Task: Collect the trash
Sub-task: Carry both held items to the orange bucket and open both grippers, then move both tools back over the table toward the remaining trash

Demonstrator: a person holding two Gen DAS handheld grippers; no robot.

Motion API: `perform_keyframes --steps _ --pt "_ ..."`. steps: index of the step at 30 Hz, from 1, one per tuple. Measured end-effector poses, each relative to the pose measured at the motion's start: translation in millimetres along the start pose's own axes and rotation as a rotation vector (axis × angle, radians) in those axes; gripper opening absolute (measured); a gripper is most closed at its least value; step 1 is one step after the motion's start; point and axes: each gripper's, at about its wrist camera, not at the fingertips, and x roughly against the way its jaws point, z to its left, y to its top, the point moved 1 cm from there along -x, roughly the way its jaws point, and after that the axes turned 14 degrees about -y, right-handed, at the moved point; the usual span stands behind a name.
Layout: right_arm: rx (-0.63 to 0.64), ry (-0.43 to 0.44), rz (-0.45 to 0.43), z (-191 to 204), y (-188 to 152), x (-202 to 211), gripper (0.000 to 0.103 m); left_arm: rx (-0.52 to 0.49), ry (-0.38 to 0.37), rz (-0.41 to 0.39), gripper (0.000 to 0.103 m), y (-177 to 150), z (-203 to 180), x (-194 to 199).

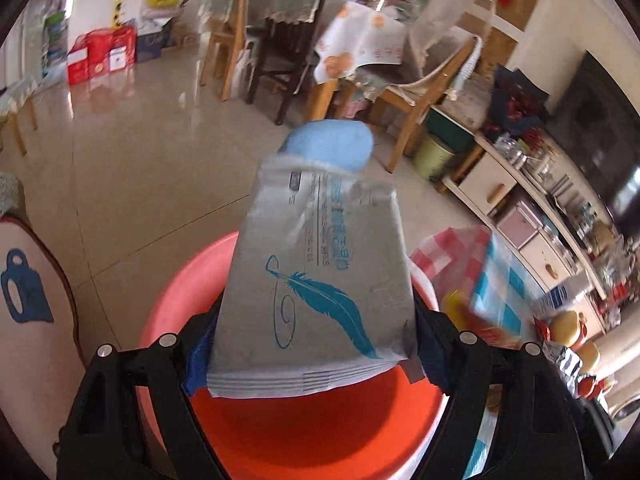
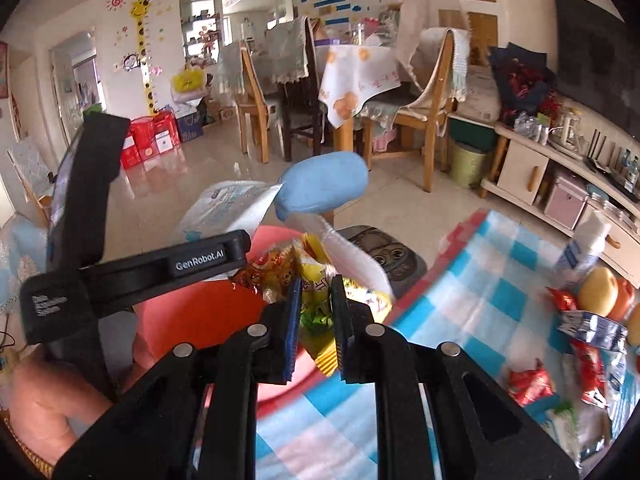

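Both claws loaded above the red basin.
I held the grey packet (image 1: pixel 316 280) clamped in the left claw (image 1: pixel 316 354), its length pointing away; the right claw (image 2: pixel 316 312) pinched wrappers (image 2: pixel 312 280); the red basin (image 1: pixel 320 420) lay directly beneath.

Feather-printed pouch (image 1: pixel 316 280) between left tongs (image 1: pixel 316 344)

Black tongs (image 2: pixel 314 300), blue pads (image 2: pixel 294 312), silver screws, white "GenRobot.AI" lettering
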Motion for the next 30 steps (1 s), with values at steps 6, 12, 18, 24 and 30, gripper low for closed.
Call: perform_keyframes --steps 6,12,18,24,30 --pt "-0.035 0.069 0.031 14.3 -6.1 -21.4 0.060 0.073 0.048 -0.007 0.085 7.8 27.2 -9.5" --pt "-0.132 -0.032 0.014 -22.9 -20.6 3.1 0.080 0.091 -0.015 -0.139 0.086 7.6 31.0 1.7" --pt "-0.207 -0.177 0.036 -81.3 -49.2 43.4 0.085 -0.007 -0.120 -0.301 0.089 0.7 -3.8 16.7" --pt "-0.320 -0.299 0.053 -134.4 -83.0 97.2 0.091 -0.060 -0.209 -0.293 0.090 -5.8 -38.7 8.6" --pt "-0.420 -0.411 0.090 -161.9 -115.0 138.1 0.094 0.000 -0.258 -0.230 0.090 -19.6 -60.4 -2.1"
